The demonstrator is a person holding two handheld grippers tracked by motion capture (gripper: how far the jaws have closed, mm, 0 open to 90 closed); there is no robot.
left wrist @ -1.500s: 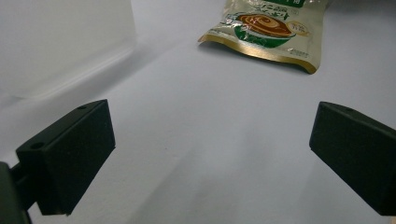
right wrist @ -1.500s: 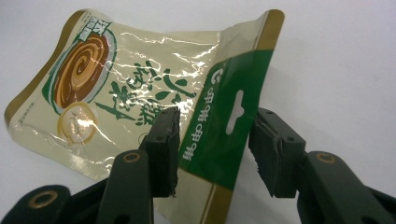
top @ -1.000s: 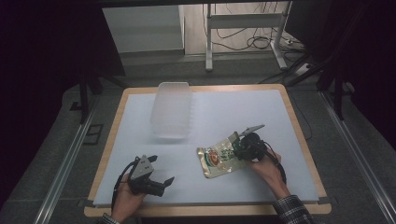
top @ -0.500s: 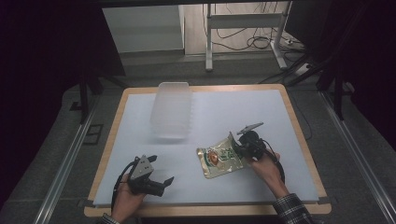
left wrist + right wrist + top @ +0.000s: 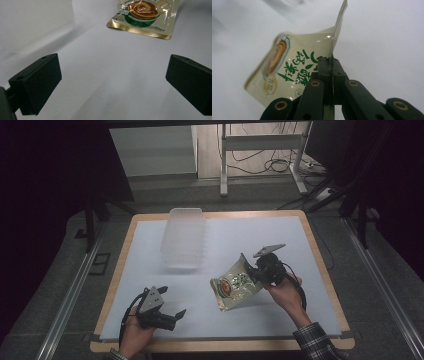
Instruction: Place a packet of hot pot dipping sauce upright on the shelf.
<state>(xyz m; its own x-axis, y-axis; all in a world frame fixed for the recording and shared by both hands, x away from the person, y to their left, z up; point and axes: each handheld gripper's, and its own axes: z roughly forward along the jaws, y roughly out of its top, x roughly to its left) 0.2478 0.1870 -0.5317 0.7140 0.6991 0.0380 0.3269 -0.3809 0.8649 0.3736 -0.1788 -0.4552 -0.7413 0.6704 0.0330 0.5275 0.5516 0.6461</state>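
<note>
Looks like a lab or recording setup, not a home: a wood-edged table [image 5: 320, 265] topped with a plain white sheet, boxed in by dark curtains [image 5: 55, 175] left and right. Metal floor rails [image 5: 70, 295] run along both sides, and at the far end a metal stand [image 5: 260, 150] sits over loose cables [image 5: 270, 162] on bare floor.

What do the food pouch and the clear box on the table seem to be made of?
Food pouch: probably glossy laminated plastic film or foil. It has bright glare spots and a gold edge, and it bends where the right hand-held gripper pinches its thin edge.
Clear box: likely translucent, slightly frosted plastic. The white table shows faintly through its ribbed walls.
</note>
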